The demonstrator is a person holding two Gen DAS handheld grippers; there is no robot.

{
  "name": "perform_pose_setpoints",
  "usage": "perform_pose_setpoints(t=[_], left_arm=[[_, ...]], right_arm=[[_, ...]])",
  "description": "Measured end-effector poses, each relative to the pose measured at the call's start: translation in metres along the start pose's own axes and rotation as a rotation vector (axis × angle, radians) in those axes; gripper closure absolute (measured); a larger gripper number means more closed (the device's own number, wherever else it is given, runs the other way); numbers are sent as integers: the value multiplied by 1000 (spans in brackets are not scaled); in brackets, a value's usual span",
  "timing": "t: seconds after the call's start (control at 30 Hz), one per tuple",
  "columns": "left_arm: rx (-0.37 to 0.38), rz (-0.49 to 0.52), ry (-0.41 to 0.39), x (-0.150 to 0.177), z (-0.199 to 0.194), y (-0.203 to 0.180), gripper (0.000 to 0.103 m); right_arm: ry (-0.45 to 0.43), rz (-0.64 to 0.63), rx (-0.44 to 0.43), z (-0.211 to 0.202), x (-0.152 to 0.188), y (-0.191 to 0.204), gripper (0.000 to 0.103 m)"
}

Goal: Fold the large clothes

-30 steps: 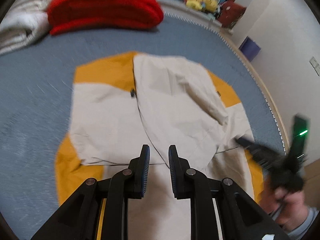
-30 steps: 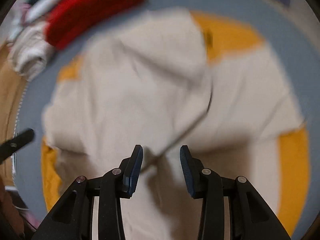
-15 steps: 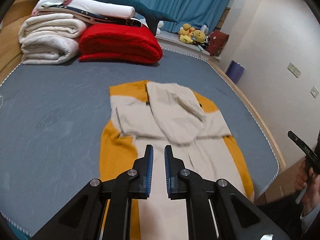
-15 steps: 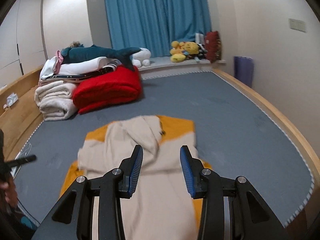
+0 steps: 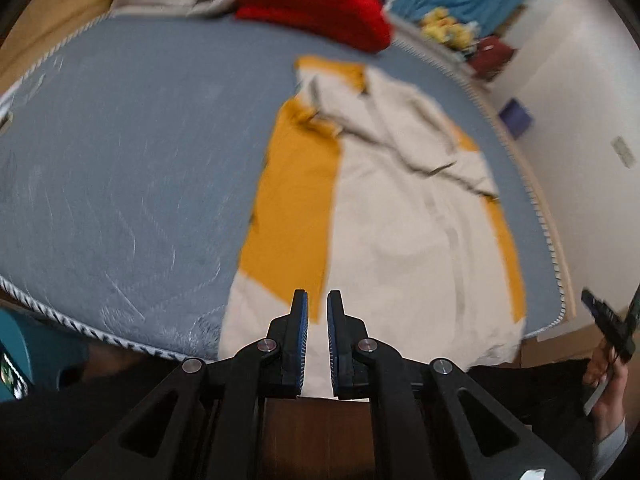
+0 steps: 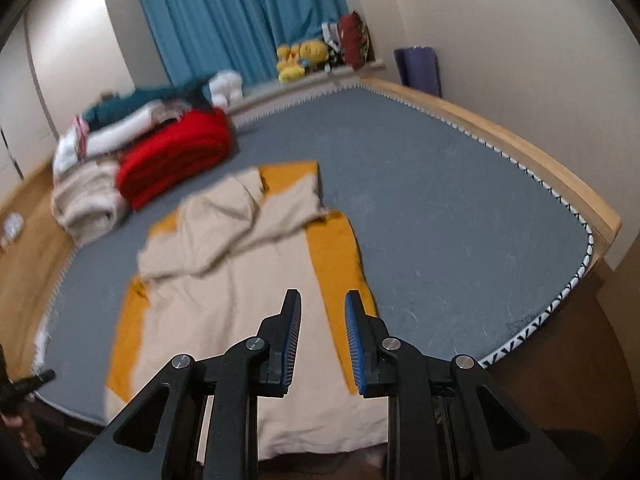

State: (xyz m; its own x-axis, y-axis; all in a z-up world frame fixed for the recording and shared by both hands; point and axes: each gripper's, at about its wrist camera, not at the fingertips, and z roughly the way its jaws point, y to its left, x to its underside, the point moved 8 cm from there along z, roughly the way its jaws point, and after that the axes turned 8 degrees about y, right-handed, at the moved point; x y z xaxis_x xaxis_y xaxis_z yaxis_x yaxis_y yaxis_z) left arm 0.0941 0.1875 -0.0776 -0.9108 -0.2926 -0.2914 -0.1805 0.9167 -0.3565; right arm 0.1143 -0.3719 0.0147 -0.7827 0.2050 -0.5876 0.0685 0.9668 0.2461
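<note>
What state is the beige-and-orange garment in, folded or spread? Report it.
Partly folded: the beige-and-orange garment lies lengthwise on the grey mattress, sleeves and hood folded over the chest.

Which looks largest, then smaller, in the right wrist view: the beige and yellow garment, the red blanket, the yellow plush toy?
1. beige and yellow garment, though it lies nearest the camera
2. red blanket
3. yellow plush toy, farthest away, so its true size is unsure

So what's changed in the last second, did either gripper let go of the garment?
Both grippers pulled back from over the cream-and-orange garment toward the near edge of the bed. The left gripper has closed almost shut, empty. The right gripper is closing with nothing between its pads. The garment lies as before, sleeves folded in; the red blanket is unmoved.
</note>
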Motion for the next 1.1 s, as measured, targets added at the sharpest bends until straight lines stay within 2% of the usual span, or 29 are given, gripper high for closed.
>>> perform_pose_setpoints(t=[0.07,0.13,0.17,0.23,0.33,0.4,0.5,0.57,0.7,0.77,0.83,0.93,1.0,1.1], left_arm=[[-63,-40,81,-1,31,16,96],[-57,-64,107,-5,43,22,96],[-62,-82,119,-6,46,24,96],[-77,-124,151,-7,56,32,95],[-113,-162,202,-6,72,41,84],[-150,-177,225,-4,79,48,66],[-170,-185,263,-1,91,55,59],[-189,-174,285,2,98,56,59],[-234,-130,330,3,115,57,58],[-244,-116,339,2,121,56,58],[-254,-102,337,1,125,54,58],[-259,-75,332,-1,129,48,61],[-246,-51,334,0,130,41,77],[-236,-13,337,5,130,32,93]], right_arm=[[64,4,44,30,19,-12,79],[171,45,57,64,32,-23,79],[225,62,33,81,35,-25,78],[270,49,68,100,41,-30,78],[374,76,127,132,58,-44,76],[437,96,138,151,68,-52,72],[497,93,181,168,81,-61,65],[527,100,208,176,88,-68,55],[571,107,239,189,93,-73,43],[574,85,248,193,94,-71,33],[578,45,265,198,96,-66,28],[579,24,269,197,97,-62,28],[583,19,260,197,98,-59,28],[583,26,259,197,100,-58,29]])
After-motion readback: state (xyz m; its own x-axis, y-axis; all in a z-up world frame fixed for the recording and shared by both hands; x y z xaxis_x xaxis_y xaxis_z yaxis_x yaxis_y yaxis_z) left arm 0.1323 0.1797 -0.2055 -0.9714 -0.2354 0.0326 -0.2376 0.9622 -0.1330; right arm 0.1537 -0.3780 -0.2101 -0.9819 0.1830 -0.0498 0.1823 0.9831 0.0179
